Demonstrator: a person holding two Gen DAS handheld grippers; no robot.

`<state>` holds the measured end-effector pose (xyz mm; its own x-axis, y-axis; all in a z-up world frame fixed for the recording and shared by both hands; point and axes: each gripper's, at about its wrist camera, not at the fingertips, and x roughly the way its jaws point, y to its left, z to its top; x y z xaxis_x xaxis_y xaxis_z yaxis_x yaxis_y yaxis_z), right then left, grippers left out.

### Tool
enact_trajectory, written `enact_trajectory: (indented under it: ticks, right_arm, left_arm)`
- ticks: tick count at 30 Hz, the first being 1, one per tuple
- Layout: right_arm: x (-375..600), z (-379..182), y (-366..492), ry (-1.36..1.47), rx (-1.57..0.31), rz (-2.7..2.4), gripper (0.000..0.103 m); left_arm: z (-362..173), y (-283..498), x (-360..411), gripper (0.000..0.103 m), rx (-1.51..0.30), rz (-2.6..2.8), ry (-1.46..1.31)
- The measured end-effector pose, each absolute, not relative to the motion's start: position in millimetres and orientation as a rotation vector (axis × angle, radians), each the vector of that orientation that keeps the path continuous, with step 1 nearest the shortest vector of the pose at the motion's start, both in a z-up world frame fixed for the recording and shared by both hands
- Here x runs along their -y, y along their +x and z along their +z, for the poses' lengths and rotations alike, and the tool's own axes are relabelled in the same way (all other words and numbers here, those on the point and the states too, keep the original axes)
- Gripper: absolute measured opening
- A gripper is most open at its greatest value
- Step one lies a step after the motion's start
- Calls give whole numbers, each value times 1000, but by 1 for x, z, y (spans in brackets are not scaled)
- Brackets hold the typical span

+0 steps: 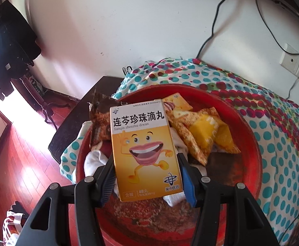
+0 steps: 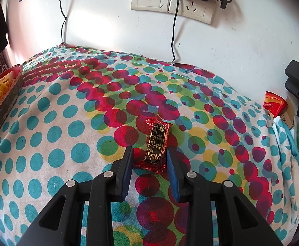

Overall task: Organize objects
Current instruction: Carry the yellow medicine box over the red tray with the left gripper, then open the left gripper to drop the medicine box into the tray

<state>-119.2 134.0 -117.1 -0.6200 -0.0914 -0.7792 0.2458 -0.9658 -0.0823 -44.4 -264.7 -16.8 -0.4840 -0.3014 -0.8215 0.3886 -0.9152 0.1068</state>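
Left hand-held gripper (image 1: pixel 147 176) clamps the medicine box (image 1: pixel 145 149) over the red basin (image 1: pixel 249 143); right hand-held gripper (image 2: pixel 149 157), half-open, straddles a candy (image 2: pixel 156 145) at 12 o'clock.

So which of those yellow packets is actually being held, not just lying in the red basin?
The tall yellow medicine box with the cartoon mouth, clamped upright in the left gripper. The yellow snack packets lie loose in the round red basin.

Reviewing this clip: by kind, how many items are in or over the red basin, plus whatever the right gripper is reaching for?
Orange cardboard medicine box, held in the left gripper over the red round basin: 1
Yellow-and-brown patterned snack packets: 2 clearly visible
White cloth pieces: at least 1
Red-and-black wrapped candy, between the right gripper fingers: 1
Total: 5
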Motion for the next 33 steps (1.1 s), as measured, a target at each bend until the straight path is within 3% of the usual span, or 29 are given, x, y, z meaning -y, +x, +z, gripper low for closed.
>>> enact_trajectory:
  ticks: [17, 33]
  right_arm:
    - [-132, -116, -119, 1264, -272, -2660, 31]
    - [-128, -116, -118, 1265, -272, -2662, 30]
  left_arm:
    - [-36, -100, 283, 58, -77, -2353, 1407]
    - [-35, -57, 271, 59, -124, -2354, 1301]
